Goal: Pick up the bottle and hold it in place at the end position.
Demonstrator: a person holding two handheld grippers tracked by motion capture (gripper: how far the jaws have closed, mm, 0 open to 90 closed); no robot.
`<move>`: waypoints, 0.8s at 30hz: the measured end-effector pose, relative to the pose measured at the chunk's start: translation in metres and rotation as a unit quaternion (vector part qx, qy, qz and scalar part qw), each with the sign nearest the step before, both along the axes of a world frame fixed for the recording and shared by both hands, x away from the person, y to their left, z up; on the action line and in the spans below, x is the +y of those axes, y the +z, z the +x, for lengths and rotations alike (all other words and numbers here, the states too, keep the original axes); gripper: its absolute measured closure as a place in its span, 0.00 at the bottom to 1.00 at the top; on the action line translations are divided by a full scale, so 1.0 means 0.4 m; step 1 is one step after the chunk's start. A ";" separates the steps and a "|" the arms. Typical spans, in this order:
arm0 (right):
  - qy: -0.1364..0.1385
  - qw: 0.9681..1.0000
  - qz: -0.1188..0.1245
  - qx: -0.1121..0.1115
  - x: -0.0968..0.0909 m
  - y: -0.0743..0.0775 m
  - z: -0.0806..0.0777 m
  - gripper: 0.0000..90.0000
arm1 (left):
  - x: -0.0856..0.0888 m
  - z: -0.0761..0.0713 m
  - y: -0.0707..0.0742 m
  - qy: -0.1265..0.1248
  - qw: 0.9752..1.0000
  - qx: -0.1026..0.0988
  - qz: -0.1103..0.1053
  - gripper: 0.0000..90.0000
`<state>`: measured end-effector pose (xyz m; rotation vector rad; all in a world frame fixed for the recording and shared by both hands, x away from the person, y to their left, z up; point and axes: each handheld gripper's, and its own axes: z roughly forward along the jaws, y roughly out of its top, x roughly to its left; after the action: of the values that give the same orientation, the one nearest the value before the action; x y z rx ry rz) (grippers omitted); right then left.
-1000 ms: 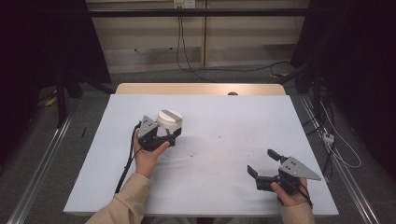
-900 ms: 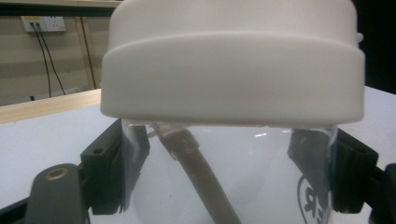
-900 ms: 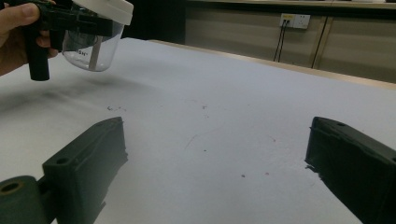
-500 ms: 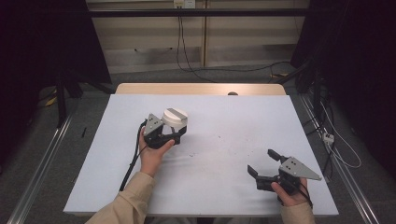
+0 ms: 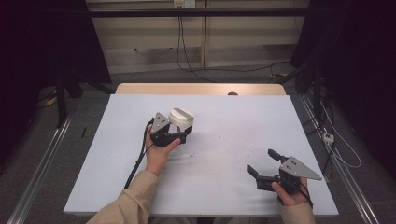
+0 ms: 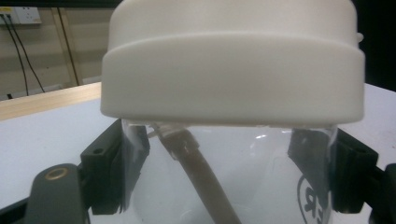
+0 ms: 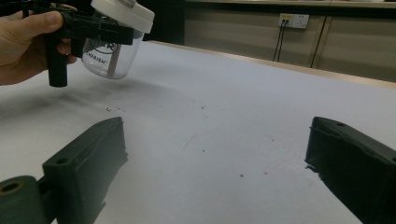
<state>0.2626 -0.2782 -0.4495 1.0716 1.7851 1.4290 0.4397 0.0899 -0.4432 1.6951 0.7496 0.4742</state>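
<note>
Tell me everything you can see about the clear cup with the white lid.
The cup has a clear, plastic-looking body with dark printed lettering and a wide, off-white lid with a stepped rim. A brownish tube runs slantwise inside, down from under the lid. The left gripper is shut on the clear body just below the lid, one of its fingers on each side. The cup is held tilted, lifted off the white table, left of the middle.

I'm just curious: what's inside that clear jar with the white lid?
Through the clear jar wall, a brownish tube slants down from under the white lid. The left gripper clamps the jar. Whether it holds liquid I can't tell.
</note>
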 end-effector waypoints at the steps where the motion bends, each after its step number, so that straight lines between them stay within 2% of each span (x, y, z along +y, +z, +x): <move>1: 0.000 1.000 0.000 0.000 0.000 0.000 0.000 0.05 | -0.005 0.000 0.001 -0.001 1.000 0.001 -0.004 0.21; 9: -0.001 1.000 0.001 0.000 -0.002 0.000 0.000 0.05 | -0.045 0.009 -0.005 -0.011 1.000 0.007 -0.008 0.21; 14: -0.002 1.000 0.002 0.000 -0.003 -0.001 0.000 0.05 | -0.065 0.014 -0.006 -0.015 1.000 0.010 -0.006 0.21; 20: -0.002 1.000 0.003 0.000 -0.003 -0.001 0.000 0.05 | -0.088 0.019 -0.005 -0.025 1.000 0.007 0.008 0.21; 24: -0.002 1.000 0.003 0.000 -0.003 -0.001 -0.001 0.05 | -0.102 0.018 -0.005 -0.029 1.000 0.009 0.004 0.21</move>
<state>0.2623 -0.2795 -0.4498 1.0781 1.7790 1.4331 0.4468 0.0492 -0.4453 1.7251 0.7105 0.4230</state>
